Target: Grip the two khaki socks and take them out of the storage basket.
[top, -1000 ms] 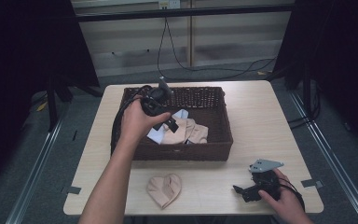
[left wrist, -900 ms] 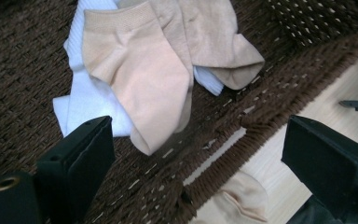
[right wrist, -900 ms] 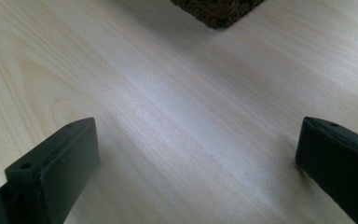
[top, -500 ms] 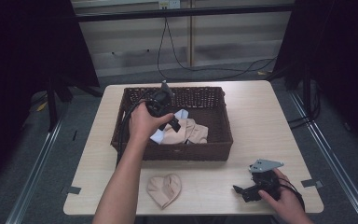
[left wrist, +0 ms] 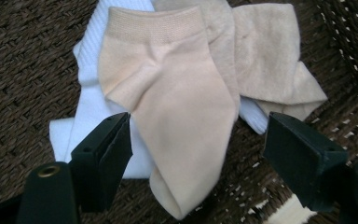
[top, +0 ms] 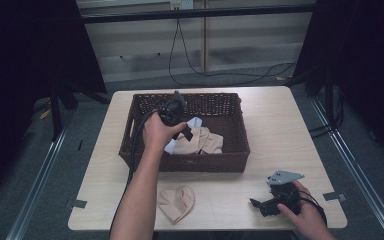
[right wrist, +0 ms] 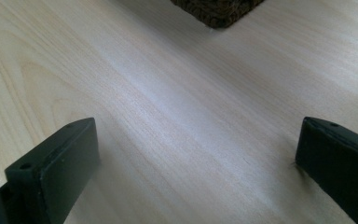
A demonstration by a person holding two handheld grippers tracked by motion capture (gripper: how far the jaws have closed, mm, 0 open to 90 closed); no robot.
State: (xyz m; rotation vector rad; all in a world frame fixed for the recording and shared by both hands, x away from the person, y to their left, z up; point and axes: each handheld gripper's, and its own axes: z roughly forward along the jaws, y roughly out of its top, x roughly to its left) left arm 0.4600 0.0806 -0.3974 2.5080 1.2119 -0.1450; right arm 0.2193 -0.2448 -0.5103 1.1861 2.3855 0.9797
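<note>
High view: left claw (top: pixel 186 131) is down inside the wicker basket (top: pixel 237 150) at table (top: pixel 280 125) centre, aimed at a beige sock (top: pixel 195 144) lying on the basket floor, approx. mid-basket. A white sock (top: pixel 194 121) shows partly under the beige one. A second beige sock (top: pixel 177 202), folded, lies on the table in front of the basket, near the front edge. Right claw (top: pixel 258 205) rests low at the table's front right corner, well apart from the basket.

Left gripper view: the beige sock (left wrist: pixel 177 116) is an ankle type w/ ribbed cuff at top, toe end pointing down between the jaws. Fabric flat, slightly creased near the heel. Jaws stand fairly wide and have just been closing; the sock lies between them, pads not pressing on it. White sock (left wrist: pixel 88 107) lies beneath, ribbed knit; another beige piece (left wrist: pixel 270 60) overlaps at right.

Right gripper view: jaws wide apart over bare table wood (right wrist: pixel 177 121); nothing between them. Basket corner (right wrist: pixel 216 9) at top edge.
</note>
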